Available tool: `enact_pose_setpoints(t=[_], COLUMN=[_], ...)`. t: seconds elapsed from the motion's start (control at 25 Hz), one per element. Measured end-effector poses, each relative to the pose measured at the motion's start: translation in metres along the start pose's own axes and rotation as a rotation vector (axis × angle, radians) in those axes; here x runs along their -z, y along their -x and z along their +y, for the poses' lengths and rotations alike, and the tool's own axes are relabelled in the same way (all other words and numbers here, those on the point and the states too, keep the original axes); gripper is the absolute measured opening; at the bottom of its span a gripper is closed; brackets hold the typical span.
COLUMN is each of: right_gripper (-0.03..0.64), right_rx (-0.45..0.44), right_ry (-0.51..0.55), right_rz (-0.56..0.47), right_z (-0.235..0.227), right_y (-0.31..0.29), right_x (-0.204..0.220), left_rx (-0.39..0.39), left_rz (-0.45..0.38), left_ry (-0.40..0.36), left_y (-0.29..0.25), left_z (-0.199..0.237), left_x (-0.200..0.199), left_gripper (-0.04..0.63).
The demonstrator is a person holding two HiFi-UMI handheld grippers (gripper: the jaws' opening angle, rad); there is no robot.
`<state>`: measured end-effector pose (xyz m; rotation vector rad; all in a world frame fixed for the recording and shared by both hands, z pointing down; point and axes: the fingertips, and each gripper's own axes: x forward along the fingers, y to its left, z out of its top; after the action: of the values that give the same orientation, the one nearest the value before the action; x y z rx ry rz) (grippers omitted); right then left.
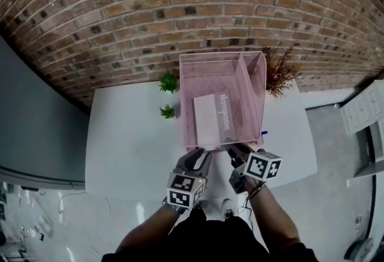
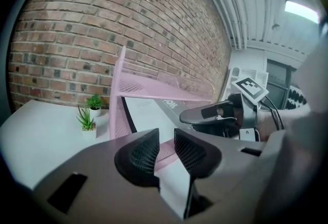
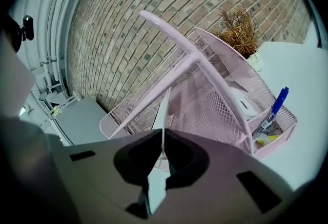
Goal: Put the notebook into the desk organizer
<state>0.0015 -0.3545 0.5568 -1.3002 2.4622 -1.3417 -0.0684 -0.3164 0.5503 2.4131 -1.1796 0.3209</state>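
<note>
The notebook point(image 1: 207, 118) sits inside the wide compartment of the pink mesh desk organizer point(image 1: 255, 87) on the white counter point(image 1: 123, 141), its near edge at the organizer's front rim. Both grippers hold that edge, probably to steady it while it is eased fully in; the left gripper point(image 2: 166, 142) is narrow, its jaws pressed on the notebook's thicker part; the right gripper point(image 3: 163, 152) is pinched almost together on a thin white edge. The notebook looks white, slim and stiff enough to stay straight — lettering runs along its right side.
</note>
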Motion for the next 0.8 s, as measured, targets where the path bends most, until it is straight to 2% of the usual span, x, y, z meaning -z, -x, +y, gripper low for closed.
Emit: enact_pose_setpoints(t=[0.24, 0.6, 0.8], right_gripper=[0.017, 0.021, 0.042], right_rx=[0.033, 0.047, 0.053], right_ry=[0.032, 0.086, 0.133], right_rz=[-0.006, -0.011, 0.03], right_z=[-0.004, -0.001, 0.0], right_y=[-0.002, -0.004, -0.005], right_x=[-0.006, -0.013, -0.006], left_rx=[0.006, -0.012, -0.052], left_rz=[-0.009, 0.022, 0.022], left_ry=[-0.018, -0.042, -0.06], left_y=[-0.02, -0.032, -0.032], left_z=[0.002, 0.006, 0.01], left_x=[-0.004, 0.0, 0.001], left_gripper=[0.091, 0.086, 0.049])
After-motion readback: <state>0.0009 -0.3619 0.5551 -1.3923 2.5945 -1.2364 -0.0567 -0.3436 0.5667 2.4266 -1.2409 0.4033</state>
